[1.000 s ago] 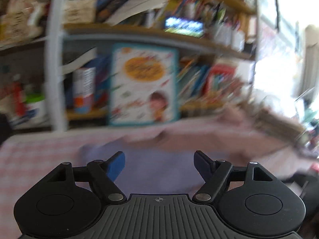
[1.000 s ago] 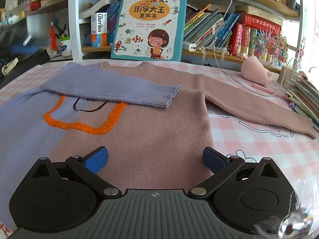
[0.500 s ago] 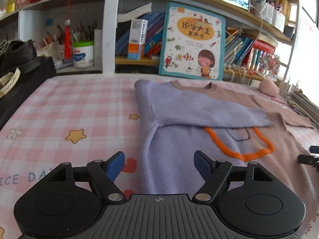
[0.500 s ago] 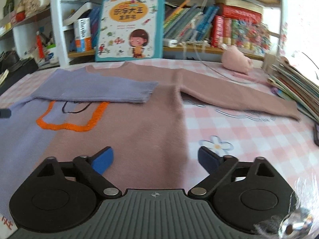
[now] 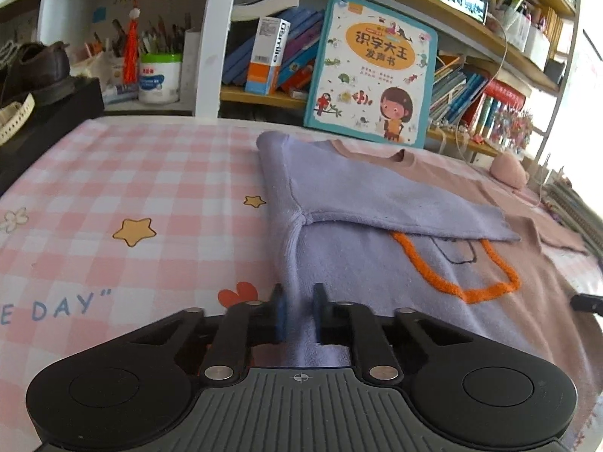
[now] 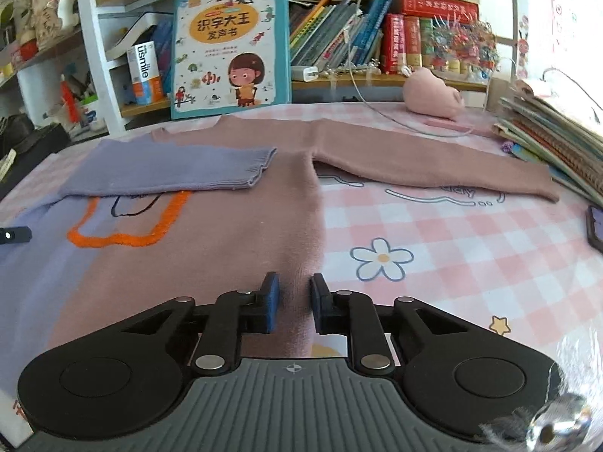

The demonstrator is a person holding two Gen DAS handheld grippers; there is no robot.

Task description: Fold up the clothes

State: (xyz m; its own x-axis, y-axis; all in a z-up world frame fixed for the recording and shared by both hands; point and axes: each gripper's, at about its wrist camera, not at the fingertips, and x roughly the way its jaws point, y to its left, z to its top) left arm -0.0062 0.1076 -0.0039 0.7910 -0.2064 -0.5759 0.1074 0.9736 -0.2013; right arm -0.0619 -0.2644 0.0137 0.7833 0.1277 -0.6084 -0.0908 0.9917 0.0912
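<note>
1. Left tool [image 5: 297, 310] — clamped tight on the purple side hem of the sweater [image 5: 377, 196].
2. Right tool [image 6: 293, 301] — jaws closing, the sweater's pink side edge bunched between them.
3. Sweater lies flat on the checked counter [image 5: 150, 173], purple sleeve [image 6: 169, 169] folded across its chest.
4. Picture book [image 6: 230, 45] stands behind the sweater's collar.

We see a sweater [image 6: 233, 248] split into two colours: lilac on one half, dusty pink on the other, with an orange outline [image 6: 124, 237] and thin black stitching on its chest. The cloth [image 5: 143, 188] on the surface is checked pink and white, printed with yellow stars, a white flower [image 6: 382, 258] outlined in blue, and pale blue lettering. The book [image 6: 230, 45] standing behind has a teal border around a white cover with an orange title patch. Both grippers' fingers [image 6: 270, 301] carry blue pads on black arms.
</note>
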